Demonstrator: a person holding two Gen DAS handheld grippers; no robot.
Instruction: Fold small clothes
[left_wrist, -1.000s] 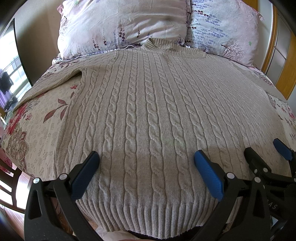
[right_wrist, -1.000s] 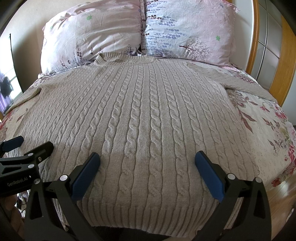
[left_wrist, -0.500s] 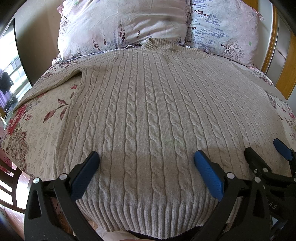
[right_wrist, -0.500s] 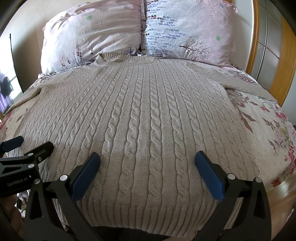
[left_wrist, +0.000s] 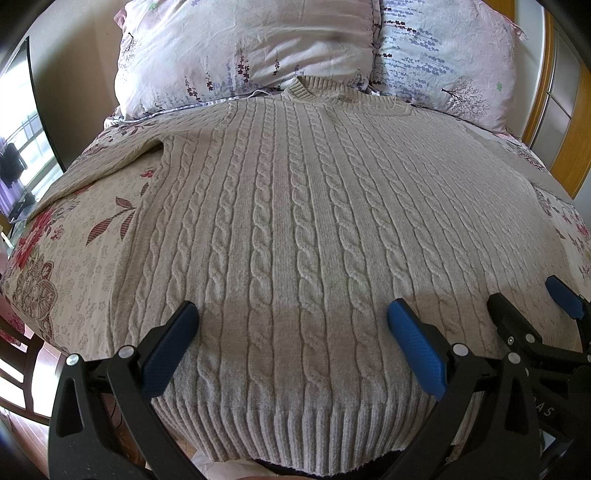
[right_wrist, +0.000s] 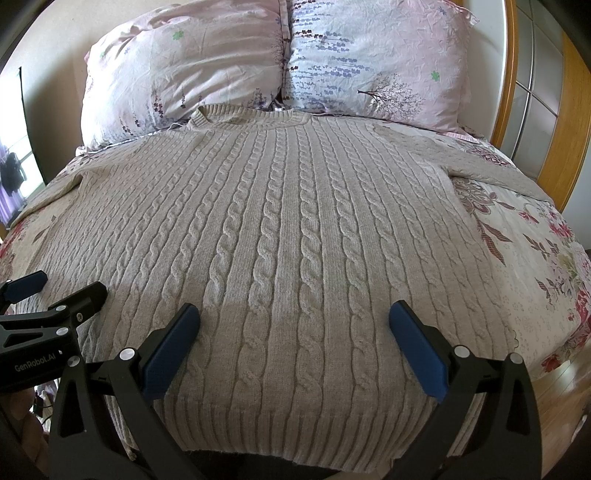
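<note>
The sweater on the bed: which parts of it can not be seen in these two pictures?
- Sweater left cuff: left wrist view, cut off by the frame edge.
- Right cuff: right wrist view, sleeve runs off the bed edge.
- Hem corners: both views, covered by left gripper and right gripper.
- Back side: underneath.

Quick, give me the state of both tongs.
Left tongs: open, holding nothing, above the sweater.
Right tongs: open, holding nothing.

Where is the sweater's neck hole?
In both wrist views the sweater's collar lies at the far end of the bed, touching the two flowered pillows.
</note>
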